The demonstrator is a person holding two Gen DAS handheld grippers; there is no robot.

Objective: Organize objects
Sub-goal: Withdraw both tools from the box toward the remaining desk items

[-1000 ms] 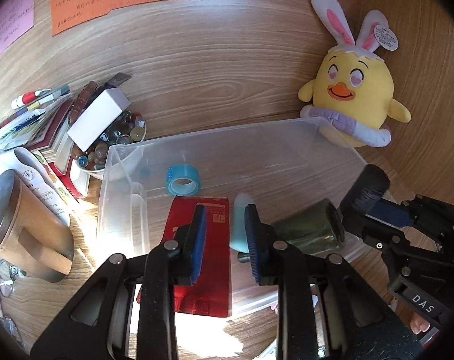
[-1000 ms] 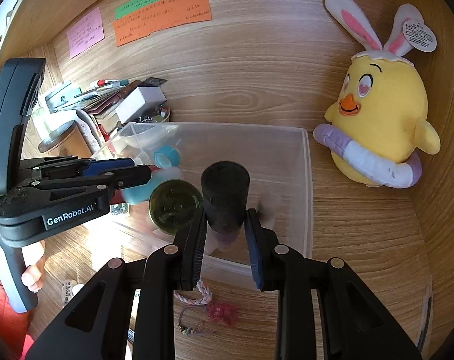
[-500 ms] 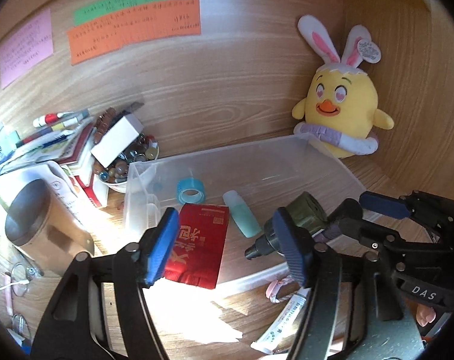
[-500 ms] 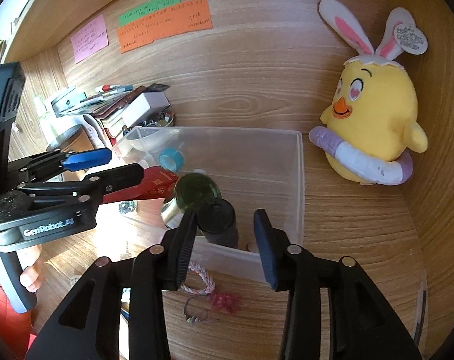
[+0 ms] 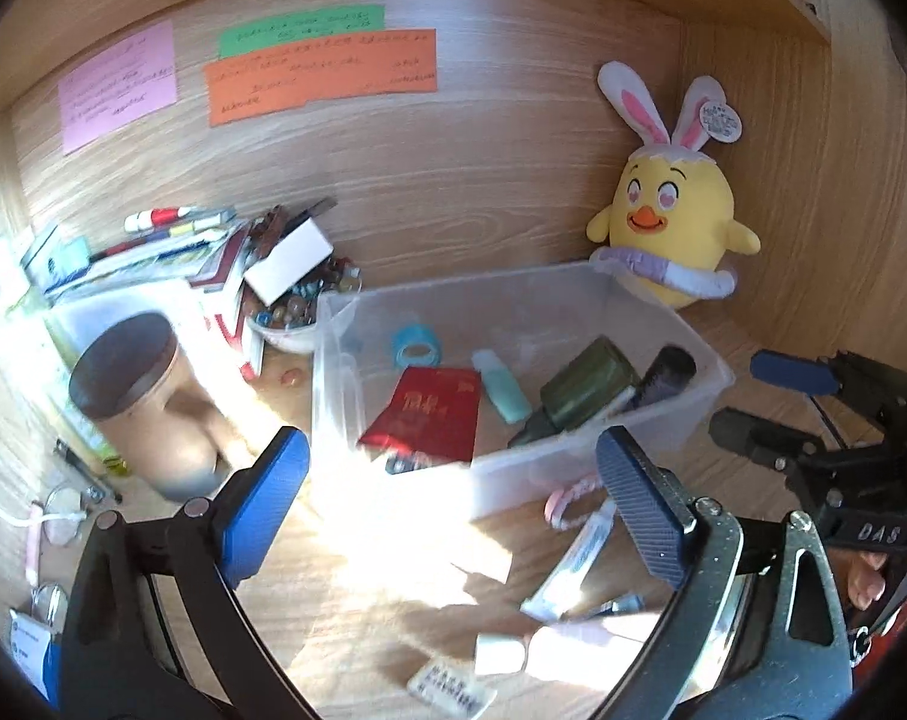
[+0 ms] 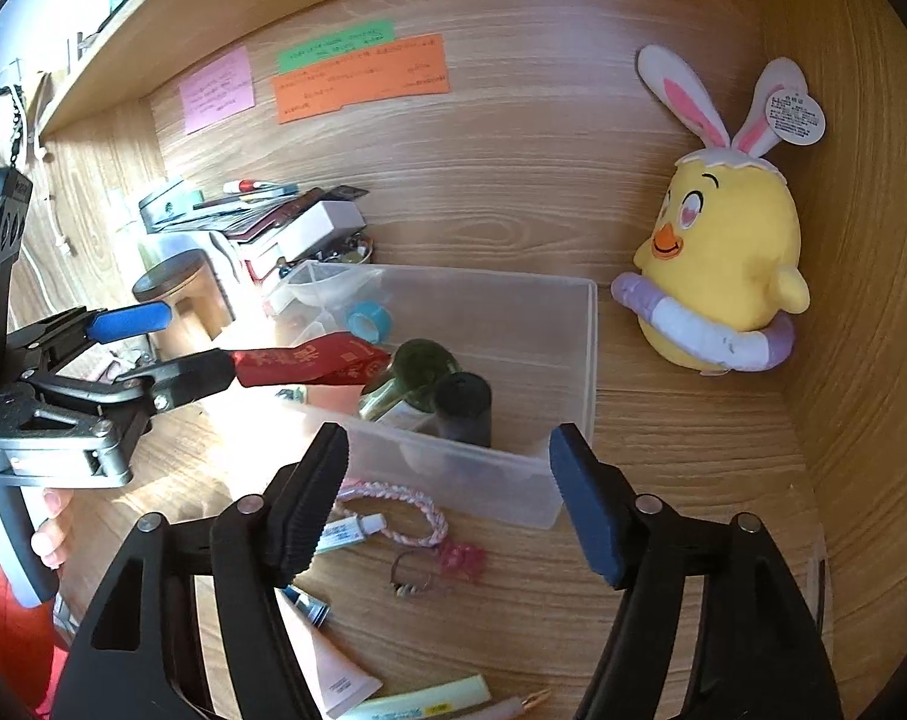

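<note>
So far the clear bin (image 6: 573, 372) holds several items, while tubes (image 6: 345, 534) and a bracelet (image 6: 405, 510) wait on the bench before both wide-open, empty grippers.

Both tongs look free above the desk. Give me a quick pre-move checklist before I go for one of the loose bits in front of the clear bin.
1. Left tongs empty and open: ok.
2. Right tongs empty and open: ok.
3. Black cylinder and green jar inside the clear bin: ok, both lie within its walls.
4. Pink braided cord reachable: ok, it lies on the desk against the bin's near wall, below the right tongs.
5. Small white tube free to lift: cannot tell, one end is hidden behind the right tongs' finger.
6. Room left in the bin: ok, bare floor shows at its far right corner.
</note>
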